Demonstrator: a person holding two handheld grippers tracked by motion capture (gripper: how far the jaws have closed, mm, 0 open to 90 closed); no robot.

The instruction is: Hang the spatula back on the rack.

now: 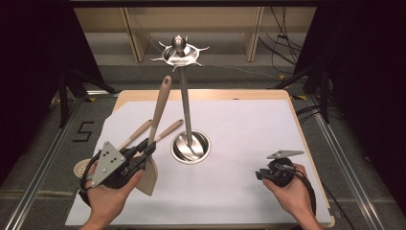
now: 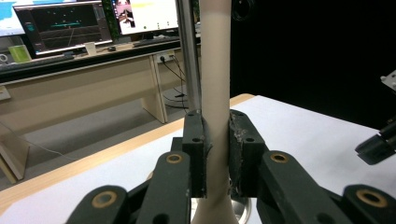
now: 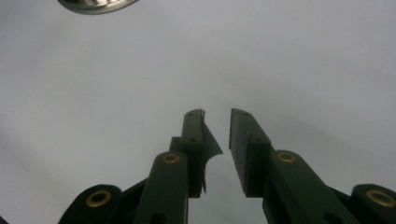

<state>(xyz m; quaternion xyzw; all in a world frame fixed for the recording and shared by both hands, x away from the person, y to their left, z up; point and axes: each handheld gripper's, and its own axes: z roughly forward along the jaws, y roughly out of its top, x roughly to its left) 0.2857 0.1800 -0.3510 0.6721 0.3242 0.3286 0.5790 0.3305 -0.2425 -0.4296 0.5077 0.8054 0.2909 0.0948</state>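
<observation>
One light, stiff wooden spatula (image 1: 155, 136) is pinched low on its smooth handle by the left hand-held gripper (image 1: 143, 152), beside the steel rack (image 1: 190, 146); the right hand-held gripper (image 3: 217, 126) sits slightly spread, empty.

Beige spatula (image 1: 154, 139) stands tilted, seemingly blade-down, beside steel rack (image 1: 186, 96).

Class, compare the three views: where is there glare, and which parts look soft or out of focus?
High view: glare on the steel stand's top and base, dark surroundings. Left gripper view: spatula handle soft, monitors bright. Right gripper view: even light, right claw slightly blurred.
</observation>
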